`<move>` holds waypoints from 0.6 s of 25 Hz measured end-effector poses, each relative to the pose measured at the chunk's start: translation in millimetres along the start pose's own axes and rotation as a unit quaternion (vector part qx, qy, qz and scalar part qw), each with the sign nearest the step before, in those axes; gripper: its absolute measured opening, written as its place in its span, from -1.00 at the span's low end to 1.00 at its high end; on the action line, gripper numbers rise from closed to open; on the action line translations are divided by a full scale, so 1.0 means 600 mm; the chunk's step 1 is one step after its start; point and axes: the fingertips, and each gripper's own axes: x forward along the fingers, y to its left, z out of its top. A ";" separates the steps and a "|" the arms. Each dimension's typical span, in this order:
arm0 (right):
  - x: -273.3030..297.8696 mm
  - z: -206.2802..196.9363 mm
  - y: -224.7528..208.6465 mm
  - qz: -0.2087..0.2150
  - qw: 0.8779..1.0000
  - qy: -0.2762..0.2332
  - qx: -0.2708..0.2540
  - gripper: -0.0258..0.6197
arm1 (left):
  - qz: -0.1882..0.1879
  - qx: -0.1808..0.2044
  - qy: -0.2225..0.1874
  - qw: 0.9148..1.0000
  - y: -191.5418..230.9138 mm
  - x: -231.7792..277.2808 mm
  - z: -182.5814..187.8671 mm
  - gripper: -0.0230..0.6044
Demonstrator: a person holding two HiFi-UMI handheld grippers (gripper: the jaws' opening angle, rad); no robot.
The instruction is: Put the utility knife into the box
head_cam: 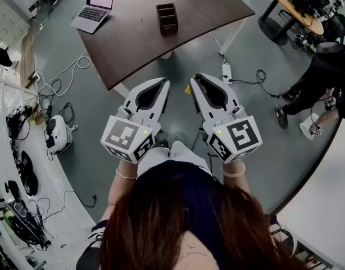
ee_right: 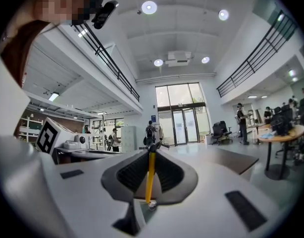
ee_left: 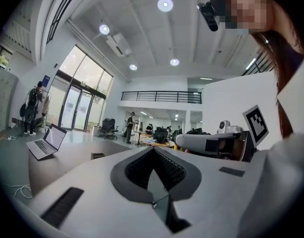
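A dark brown divided box point(head_cam: 167, 17) stands on the dark table point(head_cam: 139, 44); it appears small in the left gripper view point(ee_left: 97, 155). My right gripper point(head_cam: 193, 84) is shut on a thin yellow utility knife point(ee_right: 150, 175), whose yellow end peeks out beside the jaw tips point(head_cam: 187, 89). My left gripper point(head_cam: 164, 84) is shut with nothing in it; its jaws meet at the tip point(ee_left: 153, 149). Both grippers are held side by side over the floor, short of the table's near edge, with the box farther ahead.
An open laptop point(head_cam: 96, 4) sits on the table's far left corner point(ee_left: 47, 142). Cables and a power strip point(head_cam: 226, 72) lie on the floor near the table legs. A white device point(head_cam: 57, 134) stands at left. A person point(head_cam: 324, 72) is at right.
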 end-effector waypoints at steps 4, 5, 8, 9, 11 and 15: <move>0.005 0.003 -0.008 0.006 1.000 0.002 -0.002 -0.76 | 0.005 0.003 0.000 1.000 0.002 0.009 0.005 -0.95; 0.006 0.003 -0.011 0.007 1.000 0.001 -0.003 -0.76 | 0.007 0.004 0.000 1.000 0.002 0.013 0.005 -0.95; 0.009 0.001 -0.032 0.013 1.000 -0.003 -0.003 -0.76 | 0.012 0.007 0.000 1.000 0.002 0.034 0.002 -0.95; 0.012 0.000 -0.041 0.016 1.000 -0.006 0.000 -0.76 | 0.013 0.008 0.000 1.000 0.004 0.043 0.001 -0.95; 0.023 -0.003 -0.059 0.023 1.000 -0.009 0.009 -0.76 | 0.017 0.003 0.001 1.000 0.011 0.060 -0.005 -0.95; 0.058 -0.012 -0.082 0.026 1.000 0.000 0.007 -0.76 | 0.032 -0.010 0.008 0.999 0.041 0.079 -0.016 -0.95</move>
